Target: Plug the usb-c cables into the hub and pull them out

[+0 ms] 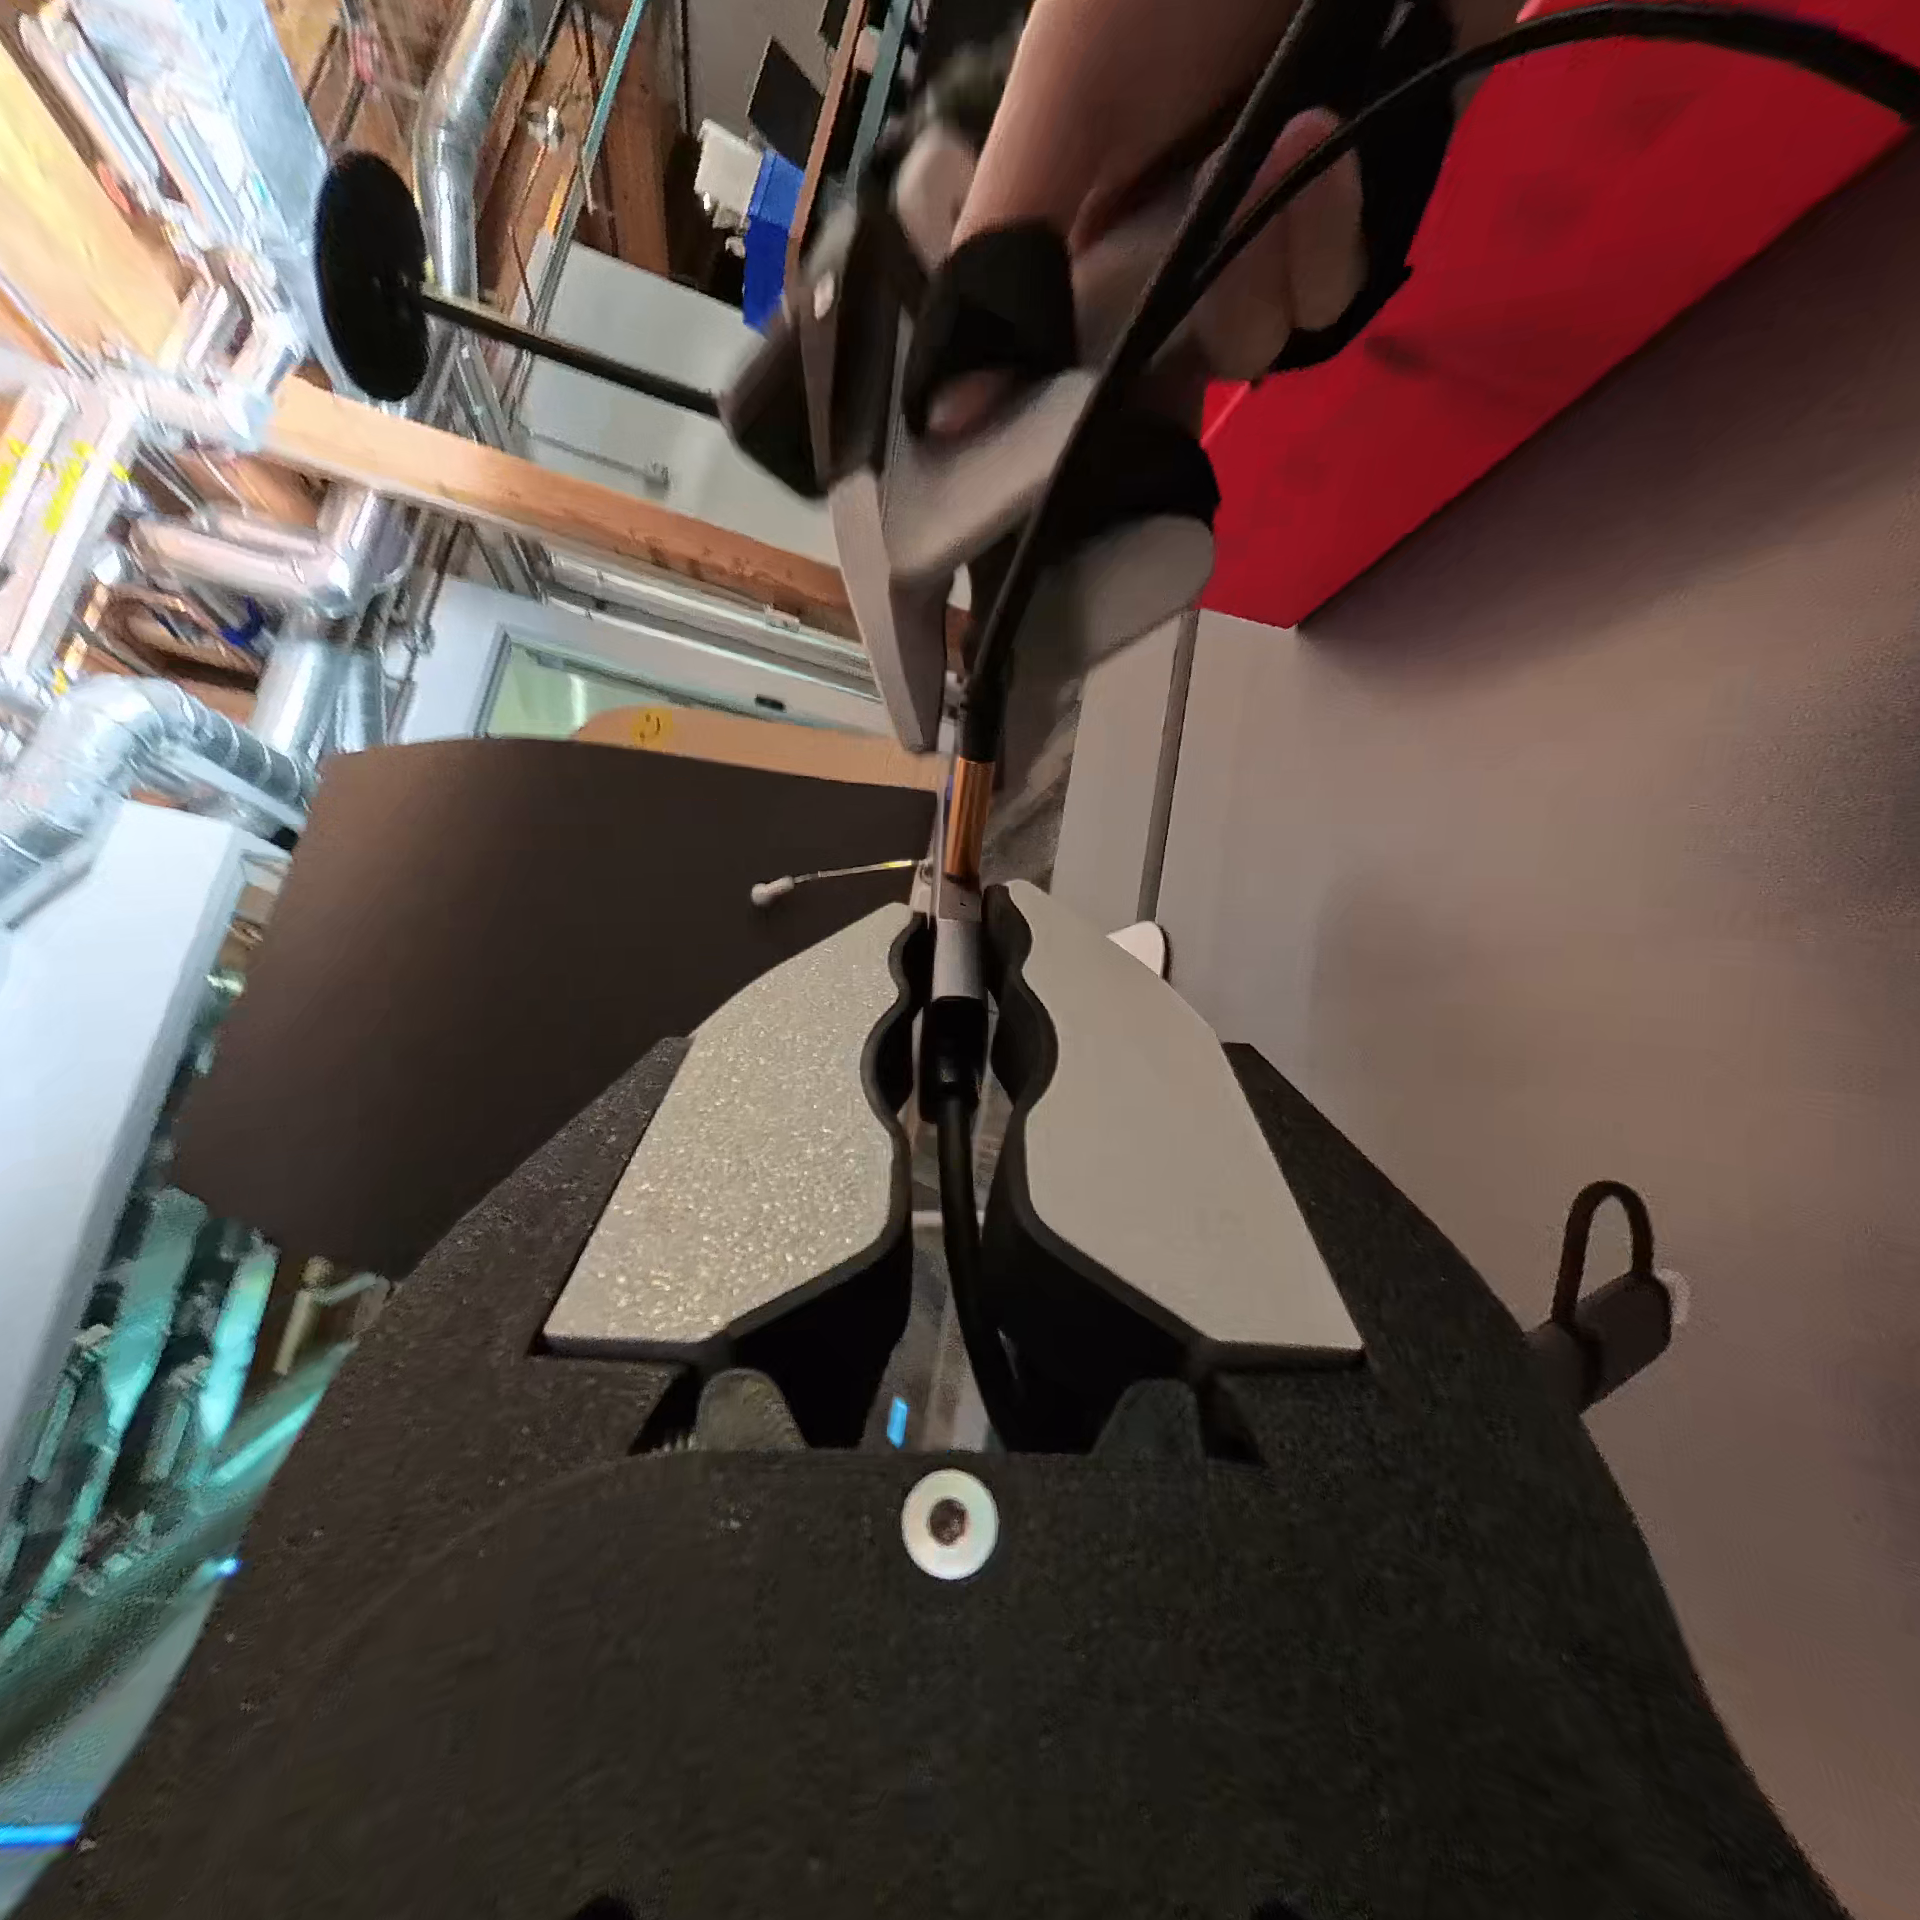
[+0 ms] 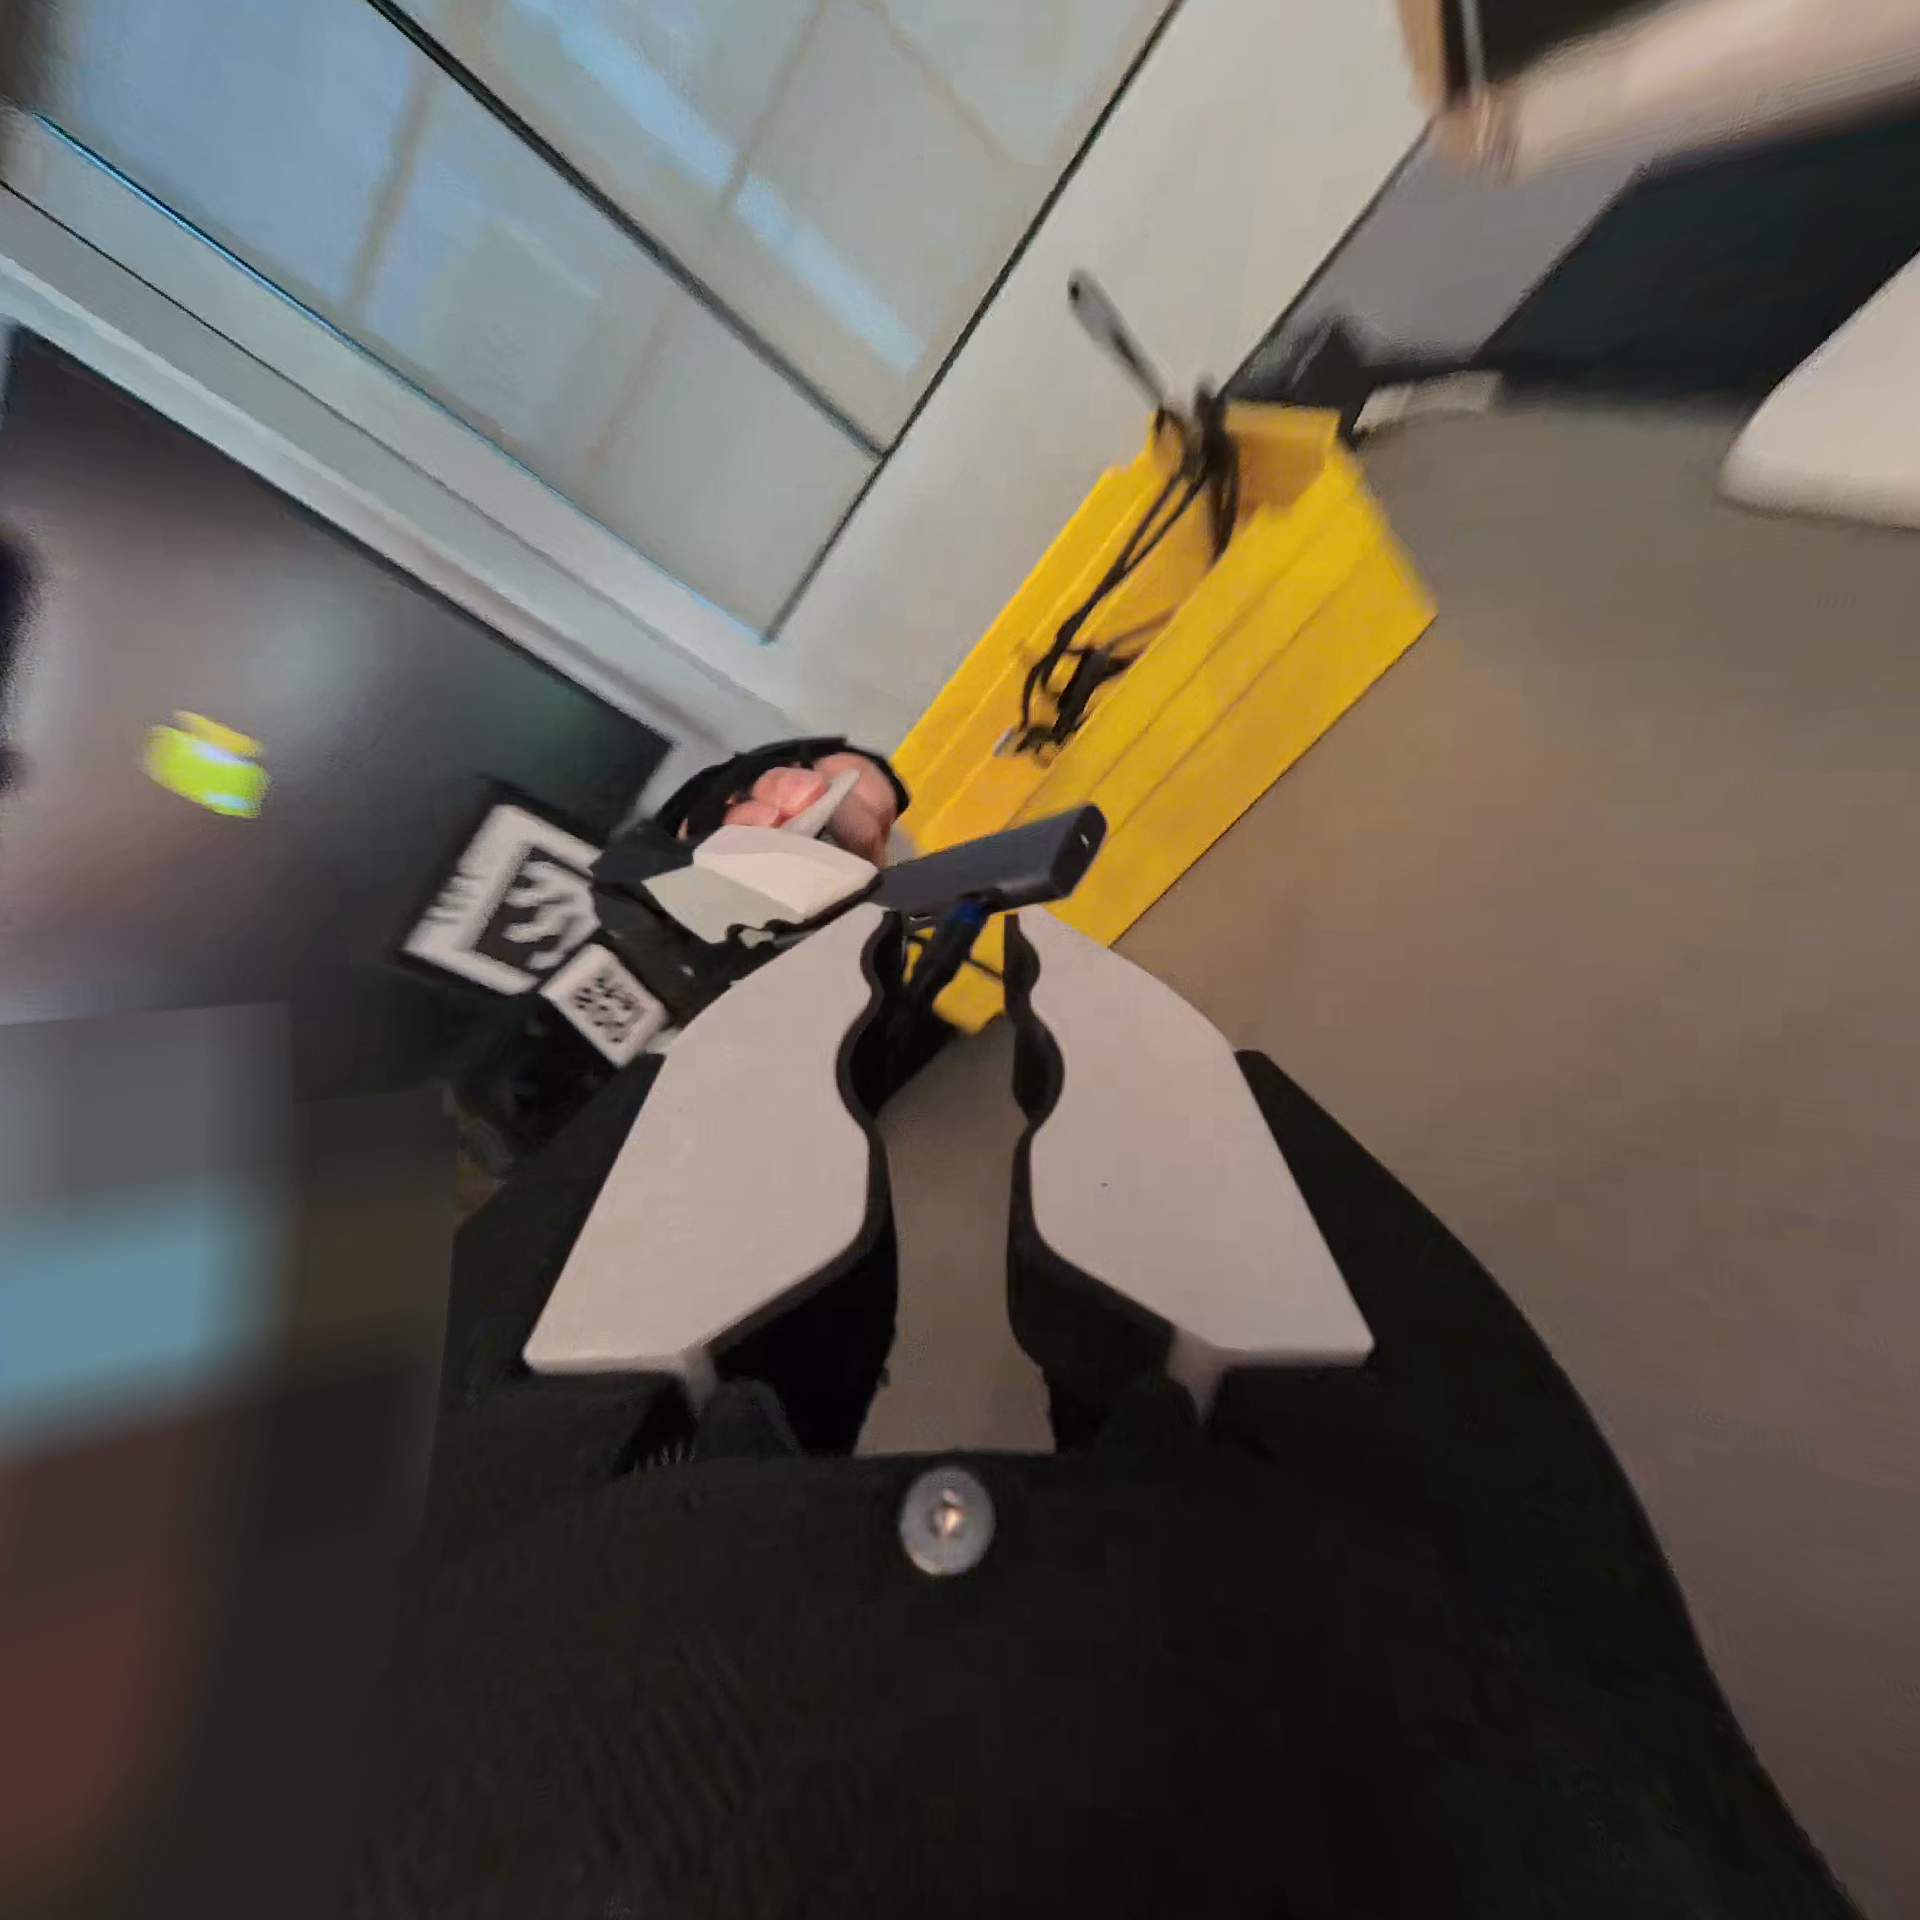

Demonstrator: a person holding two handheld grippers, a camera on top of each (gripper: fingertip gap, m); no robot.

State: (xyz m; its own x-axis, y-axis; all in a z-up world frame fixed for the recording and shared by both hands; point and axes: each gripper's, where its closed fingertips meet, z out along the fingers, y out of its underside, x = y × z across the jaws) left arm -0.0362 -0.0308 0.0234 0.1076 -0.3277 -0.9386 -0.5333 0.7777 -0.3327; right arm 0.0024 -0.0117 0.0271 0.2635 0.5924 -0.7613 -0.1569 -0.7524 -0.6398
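My left gripper (image 1: 954, 935) is shut on the thin grey hub (image 1: 954, 961), which I see edge-on. The hub's own black cable (image 1: 961, 1195) trails back between the fingers. A black USB-C cable with a copper-coloured plug (image 1: 966, 821) meets the hub just past my fingertips. It runs up between the fingers of the right gripper (image 1: 1013, 665), which a hand holds above. In the right wrist view my right gripper (image 2: 945, 940) is open. The dark hub (image 2: 987, 862) lies crosswise just beyond its tips, held by the left gripper (image 2: 831, 883). A black cable (image 2: 940, 961) hangs from the hub between my fingertips.
A yellow bin (image 2: 1299, 644) holding black cables stands on the grey table (image 2: 1507, 935) behind the hub. A red box (image 1: 1558, 312) sits at the upper right. A loose silver plug (image 1: 774, 891) lies by a dark panel (image 1: 571, 935).
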